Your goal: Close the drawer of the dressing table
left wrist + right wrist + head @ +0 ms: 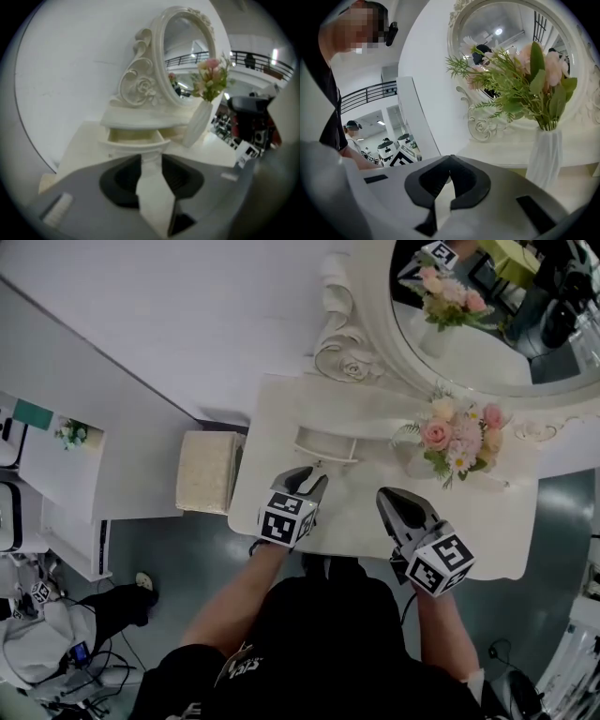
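The small white drawer (326,443) on the dressing table (281,418) stands pulled out. In the left gripper view the drawer (133,145) shows its pale yellow inside just beyond the jaws. My left gripper (309,478) points at the drawer front from close by, and the left gripper (151,158) is open with nothing between its fingers. My right gripper (397,504) hovers over the tabletop to the right of the drawer. In its own view the right gripper (450,158) has its tips together and holds nothing.
A white vase of pink flowers (457,439) stands right of the drawer, close to the right gripper; the vase (544,157) fills that view's right side. An oval mirror (487,324) rises behind. A beige stool (206,472) sits left of the table.
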Tool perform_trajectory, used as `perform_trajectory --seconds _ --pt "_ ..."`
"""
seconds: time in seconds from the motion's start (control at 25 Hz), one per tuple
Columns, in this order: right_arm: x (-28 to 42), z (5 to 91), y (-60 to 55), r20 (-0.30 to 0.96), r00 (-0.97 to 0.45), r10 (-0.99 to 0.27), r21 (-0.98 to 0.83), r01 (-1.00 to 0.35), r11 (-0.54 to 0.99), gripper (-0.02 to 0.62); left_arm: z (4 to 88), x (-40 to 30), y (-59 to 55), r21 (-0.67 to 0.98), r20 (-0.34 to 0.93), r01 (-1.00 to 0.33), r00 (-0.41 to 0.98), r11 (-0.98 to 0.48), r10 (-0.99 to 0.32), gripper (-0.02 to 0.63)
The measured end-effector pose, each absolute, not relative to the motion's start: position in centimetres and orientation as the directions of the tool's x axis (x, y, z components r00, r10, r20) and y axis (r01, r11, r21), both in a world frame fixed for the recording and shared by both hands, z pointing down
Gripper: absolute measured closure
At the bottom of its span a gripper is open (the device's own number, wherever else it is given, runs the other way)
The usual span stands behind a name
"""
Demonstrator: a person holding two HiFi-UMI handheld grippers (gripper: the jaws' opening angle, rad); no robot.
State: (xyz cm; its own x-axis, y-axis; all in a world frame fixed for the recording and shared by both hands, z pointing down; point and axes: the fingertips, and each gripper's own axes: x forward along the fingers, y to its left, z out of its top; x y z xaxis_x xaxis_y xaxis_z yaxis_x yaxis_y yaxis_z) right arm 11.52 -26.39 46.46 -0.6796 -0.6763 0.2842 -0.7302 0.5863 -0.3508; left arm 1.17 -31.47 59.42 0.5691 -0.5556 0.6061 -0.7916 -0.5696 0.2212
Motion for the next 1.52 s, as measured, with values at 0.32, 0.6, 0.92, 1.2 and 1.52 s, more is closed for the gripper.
perform_trajectory --seconds 0.32,0.6,0.92,1.2,1.52 --pt "11.6 47.0 -25.9 0.306 -0.685 -0.661 -0.358 -0.726 0.587 0.601 63.2 1.2 -32.9 0.199 0.675 -0.819 0.513 -0.538 -0.531 0.462" --pt "11.7 47.4 -24.7 0.332 -0.686 -0.647 -0.347 -0.727 0.593 0.601 64.7 1.2 -33.4 0.200 0.711 -0.831 0.488 -0.520 -0.506 0.462" --pt "11.1 47.7 -23.7 0.355 -0.699 -0.620 -0.347 -0.715 0.607 0.600 65.4 1.2 -33.9 0.231 0.708 -0.833 0.498 -0.504 -0.500 0.486" --pt "9.2 48.7 -23.6 0.401 -0.711 -0.578 -0.324 -0.700 0.636 0.601 65.0 1.4 -34.1 0.254 0.679 -0.818 0.531 -0.516 -0.507 0.505" --pt "7.6 48.3 -23.9 0.404 -0.729 -0.552 -0.312 -0.677 0.666 0.601 64.1 1.3 -34.3 0.259 0.655 -0.808 0.550 -0.530 -0.518 0.506"
